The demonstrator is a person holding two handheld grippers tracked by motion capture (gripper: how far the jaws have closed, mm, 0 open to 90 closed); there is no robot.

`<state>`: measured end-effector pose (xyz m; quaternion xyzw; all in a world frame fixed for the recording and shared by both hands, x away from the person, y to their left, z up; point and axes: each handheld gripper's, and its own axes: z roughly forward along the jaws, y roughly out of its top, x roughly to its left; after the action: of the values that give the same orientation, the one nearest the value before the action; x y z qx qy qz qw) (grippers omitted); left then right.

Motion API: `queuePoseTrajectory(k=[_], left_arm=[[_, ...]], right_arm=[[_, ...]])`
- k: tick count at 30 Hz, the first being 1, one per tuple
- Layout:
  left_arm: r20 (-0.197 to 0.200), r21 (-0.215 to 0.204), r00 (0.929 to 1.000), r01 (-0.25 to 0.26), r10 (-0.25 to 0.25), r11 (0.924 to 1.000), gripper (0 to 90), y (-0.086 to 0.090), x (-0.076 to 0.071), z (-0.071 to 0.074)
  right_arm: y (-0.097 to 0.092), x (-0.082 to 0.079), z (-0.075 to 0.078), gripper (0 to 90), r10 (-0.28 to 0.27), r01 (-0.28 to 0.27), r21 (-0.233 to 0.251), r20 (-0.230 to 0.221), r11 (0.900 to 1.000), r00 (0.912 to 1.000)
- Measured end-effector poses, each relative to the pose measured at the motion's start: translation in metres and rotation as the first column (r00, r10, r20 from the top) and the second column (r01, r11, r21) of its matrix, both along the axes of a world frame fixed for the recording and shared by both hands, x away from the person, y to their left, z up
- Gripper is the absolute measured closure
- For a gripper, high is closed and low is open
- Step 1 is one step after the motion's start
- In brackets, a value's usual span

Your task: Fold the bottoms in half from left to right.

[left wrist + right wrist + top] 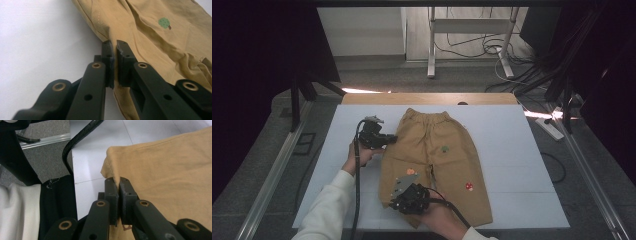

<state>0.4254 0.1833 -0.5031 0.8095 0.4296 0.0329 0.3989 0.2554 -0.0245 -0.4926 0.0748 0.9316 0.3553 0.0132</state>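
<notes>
A pair of tan child's trousers (437, 155) lies flat on the white table top (517, 150), waistband at the far end. It bears a green tree patch (445, 148) and a red mushroom patch (469, 186). My left gripper (392, 138) is at the trousers' left side seam below the waist. In the left gripper view its jaws (115, 47) are shut on that fabric edge (150, 37). My right gripper (392, 202) is at the hem of the left leg. In the right gripper view it (116, 182) is shut on the hem corner (170, 170), which puckers up.
A wooden strip (427, 98) borders the table's far edge. Metal rails run along both sides. A power strip (549, 127) and cables lie on the floor at the right, and a white desk frame (472, 30) stands behind. A white sleeve (329, 205) reaches in at the lower left.
</notes>
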Motion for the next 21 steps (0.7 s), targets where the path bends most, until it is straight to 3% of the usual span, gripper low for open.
queuePoseTrajectory(k=[4, 9, 16, 21], left_arm=[[-0.017, -0.005, 0.9998, -0.01, 0.01, 0.9999, 84.8, 0.003, -0.001, -0.002], [-0.009, -0.005, 0.9998, -0.018, 0.018, 0.9998, 84.9, 0.008, -0.002, -0.001], [0.016, -0.022, 0.9992, -0.037, 0.038, 0.9991, 84.9, 0.021, -0.008, 0.013], [-0.016, -0.034, 0.9982, -0.058, 0.057, 0.9977, 84.9, 0.026, -0.006, 0.006]], right_arm=[[0.0, 0.0, -0.002, 86.0, 0.002, -0.002, -0.008, -0.011, 1.0, 0.9999], [0.001, 0.001, -0.004, 86.0, 0.002, -0.002, -0.015, -0.011, 0.9999, 0.9999], [0.002, -0.001, 0.006, 86.0, 0.002, -0.002, 0.029, 0.002, 0.9996, 1.0], [0.0, 0.0, 0.006, 86.0, -0.005, 0.005, 0.042, 0.003, 0.9991, 1.0]])
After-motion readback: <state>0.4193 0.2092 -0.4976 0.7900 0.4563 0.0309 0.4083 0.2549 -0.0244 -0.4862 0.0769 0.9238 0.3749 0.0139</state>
